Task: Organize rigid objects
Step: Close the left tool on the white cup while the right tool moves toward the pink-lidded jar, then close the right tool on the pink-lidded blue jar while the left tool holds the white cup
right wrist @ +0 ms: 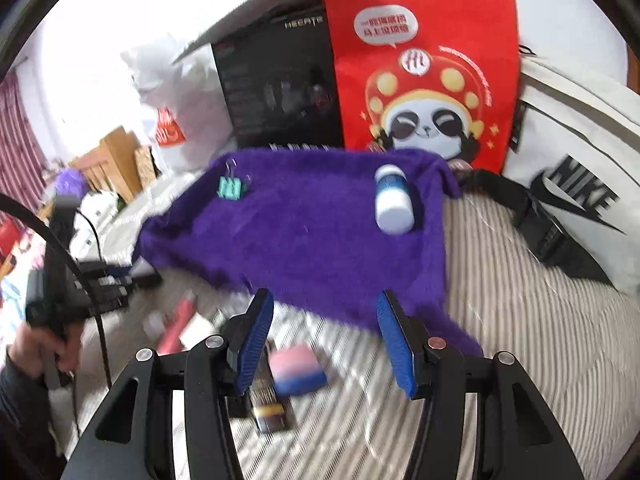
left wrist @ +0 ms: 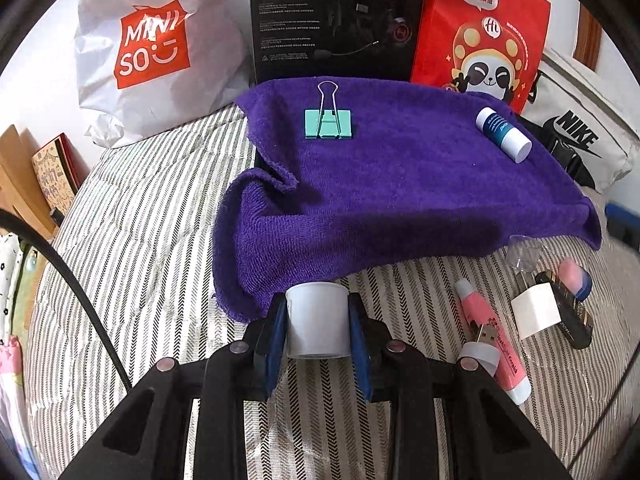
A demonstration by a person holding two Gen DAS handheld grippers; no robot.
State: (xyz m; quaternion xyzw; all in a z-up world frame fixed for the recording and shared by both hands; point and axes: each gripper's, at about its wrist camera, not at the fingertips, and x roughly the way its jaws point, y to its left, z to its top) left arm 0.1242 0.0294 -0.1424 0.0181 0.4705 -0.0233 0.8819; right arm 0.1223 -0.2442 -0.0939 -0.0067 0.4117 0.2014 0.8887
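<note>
My left gripper is shut on a small white cylindrical container, held just above the striped bedding at the near edge of the purple towel. On the towel lie a teal binder clip at the back left and a white and blue bottle at the back right. My right gripper stands open with nothing between its blue pads, over the towel's near edge. The binder clip and bottle show there too. Below its left finger lie a pink and blue eraser and a dark flat item.
Right of the left gripper lie a pink tube, a USB stick, a white cube and a dark case. A Miniso bag, black box, red panda bag and Nike bag line the back.
</note>
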